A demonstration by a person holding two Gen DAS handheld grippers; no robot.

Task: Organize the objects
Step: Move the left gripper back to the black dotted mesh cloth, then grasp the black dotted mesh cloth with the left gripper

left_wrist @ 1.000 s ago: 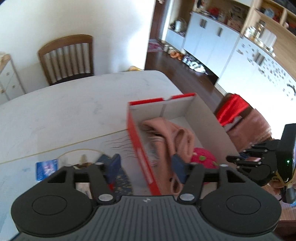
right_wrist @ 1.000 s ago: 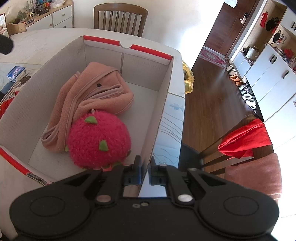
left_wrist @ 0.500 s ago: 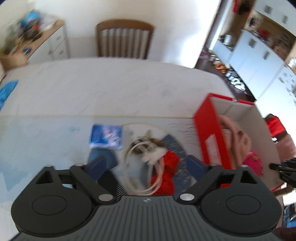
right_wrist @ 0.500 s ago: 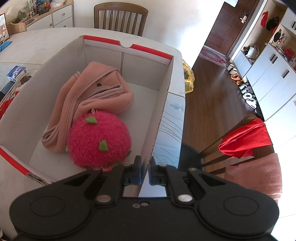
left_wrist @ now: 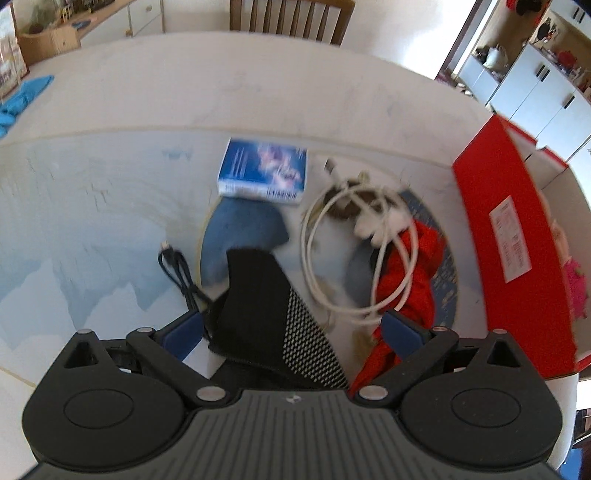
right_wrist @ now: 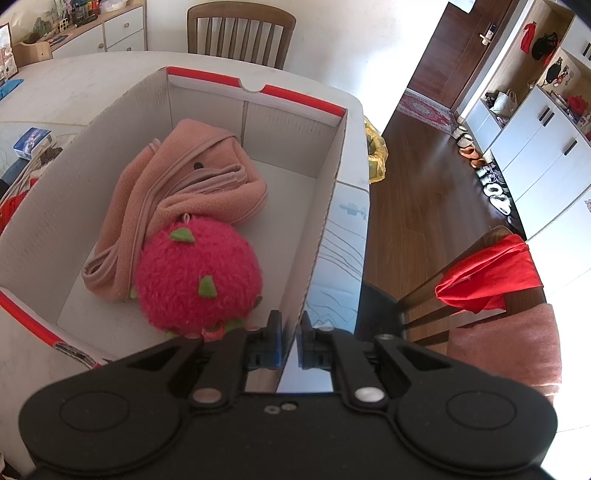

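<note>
My left gripper [left_wrist: 291,326] is open above a pile on the table: a black mesh pouch [left_wrist: 266,306] between its fingers, a white cable coil [left_wrist: 332,258], a red cloth [left_wrist: 410,273], a black cable [left_wrist: 177,266] and a blue box [left_wrist: 264,171]. The red shoebox [left_wrist: 513,243] stands to the right. My right gripper [right_wrist: 290,341] is shut on the shoebox's right wall [right_wrist: 317,236]. Inside lie a pink fleece garment [right_wrist: 177,199] and a red plush fruit [right_wrist: 199,280].
A blue cloth [left_wrist: 22,99] lies at the table's far left. A wooden chair [right_wrist: 240,33] stands behind the table; another chair with a red cloth [right_wrist: 487,273] stands at the right. The table edge [right_wrist: 364,206] runs close beside the box.
My left gripper swung left from the shoebox and came down over the pile of loose things. My right gripper and the box stayed still.
</note>
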